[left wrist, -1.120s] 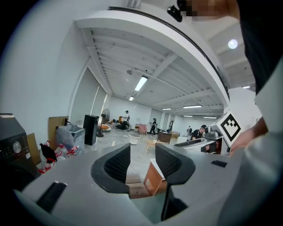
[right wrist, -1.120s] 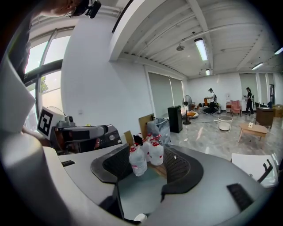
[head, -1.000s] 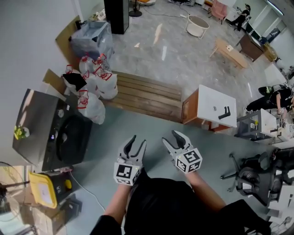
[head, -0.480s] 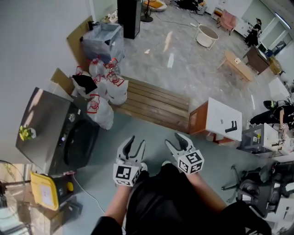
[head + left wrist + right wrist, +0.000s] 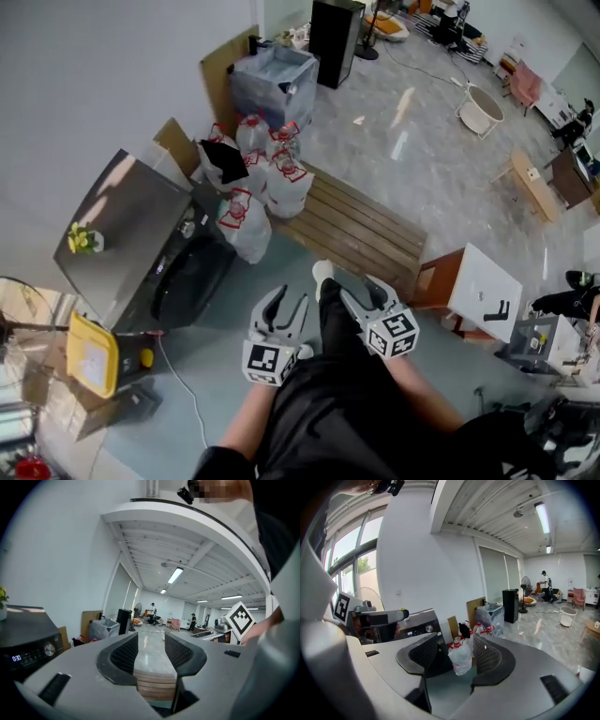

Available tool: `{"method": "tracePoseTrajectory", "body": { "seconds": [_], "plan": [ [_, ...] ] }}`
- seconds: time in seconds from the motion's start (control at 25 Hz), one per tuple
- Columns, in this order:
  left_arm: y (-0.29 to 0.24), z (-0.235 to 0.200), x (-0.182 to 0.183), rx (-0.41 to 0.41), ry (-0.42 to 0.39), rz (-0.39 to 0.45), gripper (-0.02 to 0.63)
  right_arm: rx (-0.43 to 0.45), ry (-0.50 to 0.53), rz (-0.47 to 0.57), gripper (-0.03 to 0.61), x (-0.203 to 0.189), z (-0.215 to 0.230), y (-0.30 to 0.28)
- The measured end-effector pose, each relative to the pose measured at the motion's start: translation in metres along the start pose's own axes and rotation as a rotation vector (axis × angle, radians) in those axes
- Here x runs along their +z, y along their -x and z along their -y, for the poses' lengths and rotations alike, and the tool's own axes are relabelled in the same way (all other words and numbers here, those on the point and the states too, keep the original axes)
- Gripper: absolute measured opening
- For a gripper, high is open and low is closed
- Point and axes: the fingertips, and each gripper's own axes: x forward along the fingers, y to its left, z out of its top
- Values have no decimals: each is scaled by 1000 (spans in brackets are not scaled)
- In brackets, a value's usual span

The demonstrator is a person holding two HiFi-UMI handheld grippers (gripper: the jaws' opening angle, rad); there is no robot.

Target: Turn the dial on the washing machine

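The dark grey washing machine (image 5: 131, 234) stands at the left against the wall, its round door (image 5: 192, 279) facing the floor space. Its small silver dial (image 5: 187, 228) sits on the control strip above the door, and shows also as the dial (image 5: 48, 649) and the dial (image 5: 428, 628). My left gripper (image 5: 289, 307) and right gripper (image 5: 362, 292) are held side by side in front of the person's body, well short of the machine. Both stand open with nothing between the jaws. The left gripper (image 5: 151, 641) points down the room, and the right gripper (image 5: 457, 651) points toward the bags beside the machine.
White tied bags with red handles (image 5: 255, 197) are piled right of the machine, beside a low wooden slatted bench (image 5: 361, 234). A yellow container (image 5: 91, 354) stands at the machine's near side, and a small potted plant (image 5: 82, 239) on top. A white cabinet (image 5: 487, 292) is on the right.
The view has swung and moved toward the washing machine, which now lies closer and more central. A white shoe has stepped forward between the grippers. Both grippers keep their open pose.
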Motion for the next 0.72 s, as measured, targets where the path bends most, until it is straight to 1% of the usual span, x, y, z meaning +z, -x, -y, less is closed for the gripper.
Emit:
{"method": "tracePoseTrajectory", "body": {
  "seconds": [0.16,0.28,0.4,0.48,0.6,0.72],
  "plan": [
    [-19,-37,15,98,-5,27,153,113,22,-12,209,20,5,-63],
    [-34,-70,20,181,18,32,158,219,38,-33,210,36,6,-115],
    [-47,-106,22,282,33,26,158,316,62,-61,210,51,8,-166],
    [-59,-126,28,343,51,42,158,376,94,-73,209,70,12,-197],
    [-68,-149,36,416,53,39,158,461,146,-74,210,97,10,-231],
    [-75,-168,44,481,70,33,158,517,169,-81,210,112,9,-256]
  ]
}}
